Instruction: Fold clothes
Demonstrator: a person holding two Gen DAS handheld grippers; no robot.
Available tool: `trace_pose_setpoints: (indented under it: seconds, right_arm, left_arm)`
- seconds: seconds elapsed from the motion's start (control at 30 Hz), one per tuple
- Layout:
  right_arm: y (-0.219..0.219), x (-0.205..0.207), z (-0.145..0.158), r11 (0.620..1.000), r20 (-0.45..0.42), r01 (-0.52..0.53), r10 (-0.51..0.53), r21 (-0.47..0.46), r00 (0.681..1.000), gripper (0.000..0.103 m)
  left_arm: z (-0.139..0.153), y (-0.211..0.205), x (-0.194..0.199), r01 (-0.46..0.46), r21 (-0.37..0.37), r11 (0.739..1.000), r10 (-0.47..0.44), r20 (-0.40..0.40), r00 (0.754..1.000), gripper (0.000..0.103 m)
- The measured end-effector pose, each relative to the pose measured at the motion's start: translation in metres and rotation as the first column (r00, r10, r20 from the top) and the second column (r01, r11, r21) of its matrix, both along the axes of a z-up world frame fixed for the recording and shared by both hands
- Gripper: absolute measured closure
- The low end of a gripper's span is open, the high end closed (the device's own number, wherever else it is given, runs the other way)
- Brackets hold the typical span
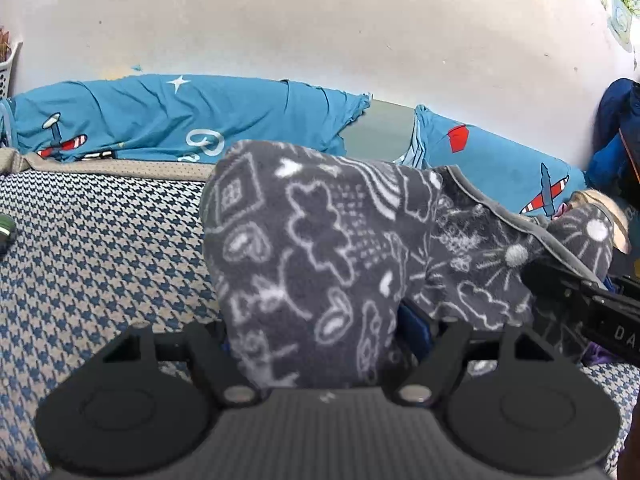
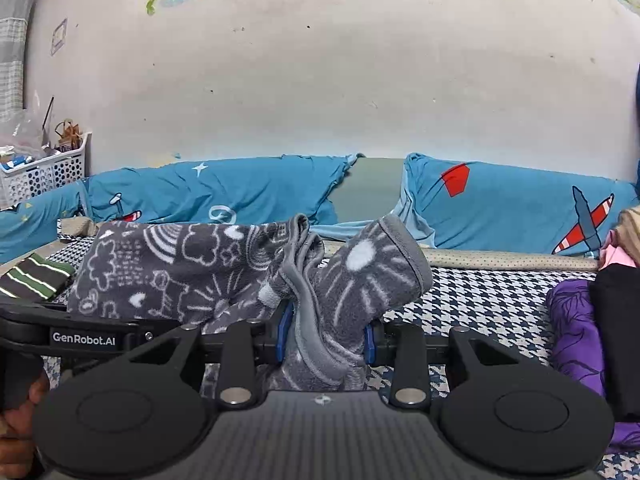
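A grey fleece garment [image 1: 320, 248] with white doodle prints is lifted off the bed and hangs stretched between both grippers. My left gripper [image 1: 320, 332] is shut on a thick bunch of it, and the cloth hides most of both fingers. In the right wrist view my right gripper [image 2: 328, 338] is shut on the same grey fleece garment [image 2: 180, 276], near a cuffed sleeve end [image 2: 384, 264] that sticks up. The blue pads [image 2: 285, 330] press the fabric from both sides. The right gripper's black body [image 1: 576, 300] shows at the right of the left view.
The bed has a houndstooth cover [image 1: 100, 248]. Blue aeroplane-print pillows [image 2: 500, 204] line the wall. A striped folded cloth [image 2: 36, 276] lies left. A purple cloth [image 2: 572, 332] and a black garment [image 2: 616, 340] lie right. A white basket [image 2: 44, 172] stands far left.
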State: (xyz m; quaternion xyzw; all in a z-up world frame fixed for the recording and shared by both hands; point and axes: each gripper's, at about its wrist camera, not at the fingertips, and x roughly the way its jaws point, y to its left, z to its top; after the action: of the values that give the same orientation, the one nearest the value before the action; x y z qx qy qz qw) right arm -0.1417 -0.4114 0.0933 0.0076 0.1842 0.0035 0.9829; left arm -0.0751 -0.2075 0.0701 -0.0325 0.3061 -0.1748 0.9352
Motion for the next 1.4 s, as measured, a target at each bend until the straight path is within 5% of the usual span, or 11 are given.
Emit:
trace_pose_setpoints:
  seconds: [0.67,1.4]
  right_arm:
    - [-0.011,-0.042,-0.001,0.999,0.045,0.0,-0.002,0.049,0.999,0.069]
    - [-0.019,-0.045,-0.002,0.998,0.039,0.006,-0.008,0.056,0.999,0.069]
  left_arm:
    - [0.013,-0.019,-0.042,0.01,0.075,0.997,-0.014,0.052,0.999,0.03]
    - [0.012,-0.03,-0.039,0.005,0.09,0.996,-0.01,0.05,0.999,0.03]
